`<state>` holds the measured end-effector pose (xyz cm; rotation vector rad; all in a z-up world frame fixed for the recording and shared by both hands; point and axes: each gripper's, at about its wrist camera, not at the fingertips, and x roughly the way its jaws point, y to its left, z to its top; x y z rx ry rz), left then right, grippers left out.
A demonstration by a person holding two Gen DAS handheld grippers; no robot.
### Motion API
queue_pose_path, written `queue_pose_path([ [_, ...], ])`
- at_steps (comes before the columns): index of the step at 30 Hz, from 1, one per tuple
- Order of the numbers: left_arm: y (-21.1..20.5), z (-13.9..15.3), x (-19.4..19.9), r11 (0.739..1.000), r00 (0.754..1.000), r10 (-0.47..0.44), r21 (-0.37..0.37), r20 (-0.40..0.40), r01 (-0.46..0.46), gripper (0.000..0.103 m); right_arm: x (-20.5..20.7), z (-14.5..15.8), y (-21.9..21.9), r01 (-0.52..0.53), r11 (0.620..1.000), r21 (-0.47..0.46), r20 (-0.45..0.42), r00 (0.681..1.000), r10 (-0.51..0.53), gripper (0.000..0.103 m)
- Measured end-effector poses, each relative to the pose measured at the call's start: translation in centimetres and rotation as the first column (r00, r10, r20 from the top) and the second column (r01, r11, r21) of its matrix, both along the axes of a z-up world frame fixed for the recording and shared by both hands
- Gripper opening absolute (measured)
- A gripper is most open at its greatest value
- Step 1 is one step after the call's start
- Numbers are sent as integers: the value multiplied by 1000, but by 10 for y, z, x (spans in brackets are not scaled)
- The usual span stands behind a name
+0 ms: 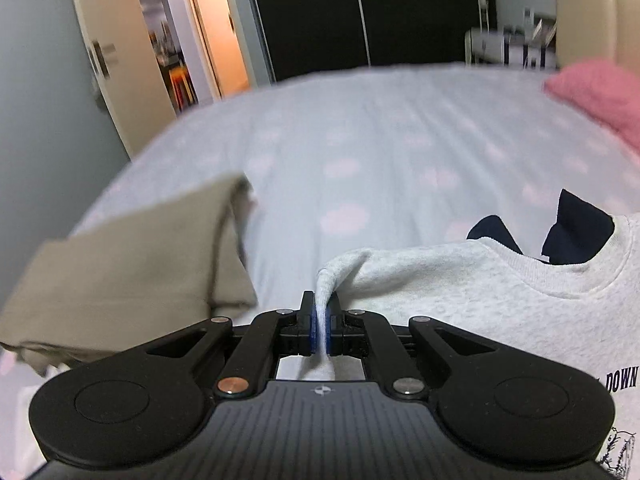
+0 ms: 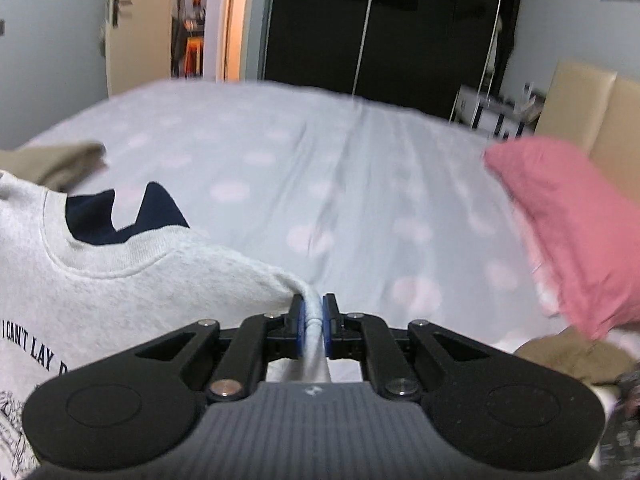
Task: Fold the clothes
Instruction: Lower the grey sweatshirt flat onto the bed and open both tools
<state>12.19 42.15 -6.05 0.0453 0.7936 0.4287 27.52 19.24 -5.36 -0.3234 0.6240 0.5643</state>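
A light grey sweatshirt (image 1: 500, 292) with dark printed lettering and a navy inner collar hangs stretched between my two grippers above the bed. My left gripper (image 1: 321, 322) is shut on a bunched fold at one shoulder of it. In the right wrist view the same sweatshirt (image 2: 132, 296) fills the lower left, and my right gripper (image 2: 314, 326) is shut on the other shoulder's rolled edge. Its neckline faces away from the cameras. The lower part of the garment is hidden below both grippers.
A bed with a pale blue sheet (image 1: 360, 140) dotted with pink spots lies ahead. A folded beige garment (image 1: 120, 272) rests at the left. A pink pillow (image 2: 568, 224) lies at the right, with a brownish cloth (image 2: 568, 356) beneath it. Dark wardrobe doors (image 2: 380, 20) stand beyond.
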Motion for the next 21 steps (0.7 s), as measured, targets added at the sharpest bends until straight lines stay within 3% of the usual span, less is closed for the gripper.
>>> queue_pose_path([
  [5,3,-44,25,1000,993,13,-20,-115,-15,4,24,-62,17,19,998,-52,-106,994,-25,10],
  [8,5,-56,26,998,987,34,-39,-158,-40,17,33,-83,20,26,997,-77,-161,986,-38,11],
  [9,5,-54,23,998,987,38,-38,-155,-44,23,33,-86,20,26,996,-84,-174,984,-41,21],
  [10,4,-51,20,998,988,40,-35,-151,-46,25,33,-84,17,32,996,-85,-173,984,-46,34],
  [12,1,-41,10,999,991,28,-14,-128,-31,40,28,-73,10,32,996,-82,-161,986,-45,46],
  [14,-2,-23,-7,1000,996,16,3,-88,-16,54,19,-57,1,24,997,-74,-143,989,-35,49],
  [16,-7,-5,-33,1000,998,0,1,-71,0,55,9,-37,-13,10,998,-63,-152,988,-20,54],
  [21,-29,34,-101,1000,994,-30,4,-102,31,55,-32,4,-55,-82,995,-59,-236,969,66,54],
])
